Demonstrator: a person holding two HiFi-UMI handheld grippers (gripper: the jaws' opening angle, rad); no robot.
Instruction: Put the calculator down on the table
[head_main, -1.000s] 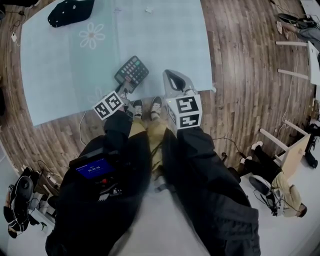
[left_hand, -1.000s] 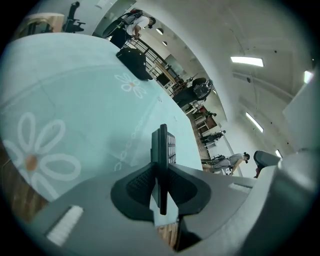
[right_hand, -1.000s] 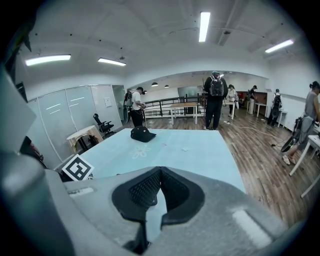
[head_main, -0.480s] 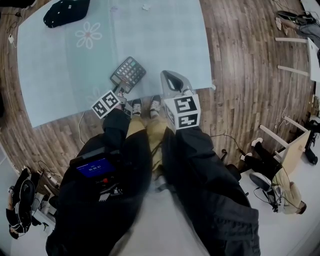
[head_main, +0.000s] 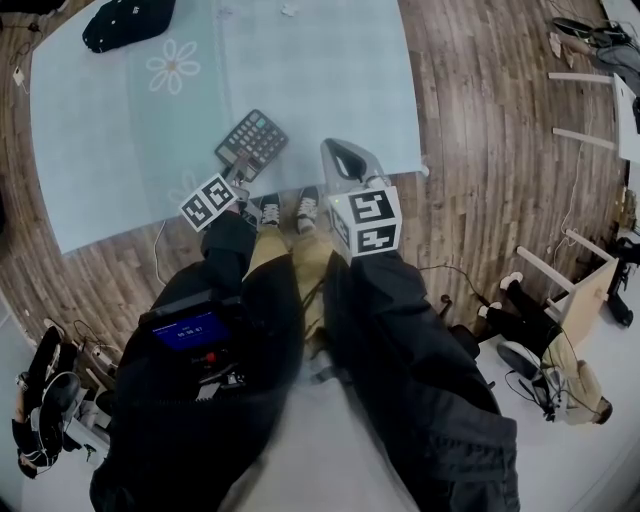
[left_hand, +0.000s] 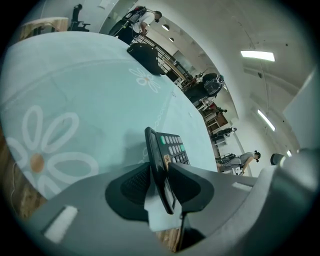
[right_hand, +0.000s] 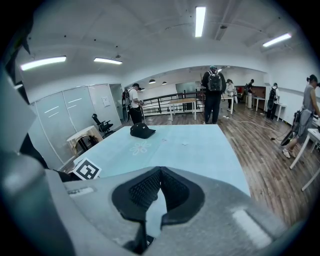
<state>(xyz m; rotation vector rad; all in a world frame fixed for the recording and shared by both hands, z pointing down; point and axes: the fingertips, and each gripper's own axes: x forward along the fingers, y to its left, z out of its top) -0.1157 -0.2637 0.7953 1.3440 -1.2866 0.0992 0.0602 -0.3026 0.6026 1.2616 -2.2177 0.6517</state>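
The black calculator lies on the pale blue tablecloth near the table's front edge. In the left gripper view the calculator stands edge-on between the jaws of my left gripper. Those jaws are opening, and a strip of cloth shows between the left pad and the calculator's back. In the head view the left gripper is at the calculator's near end. My right gripper hovers over the table edge to the right, shut and empty, and its pads meet at the tips.
A black cap lies at the table's far left corner, also in the right gripper view as the cap. Flower prints mark the cloth. Wooden floor surrounds the table, with several people standing in the room behind.
My left gripper and the calculator have sunk toward the cloth and drifted slightly left in the head view. The right gripper has stayed in place.
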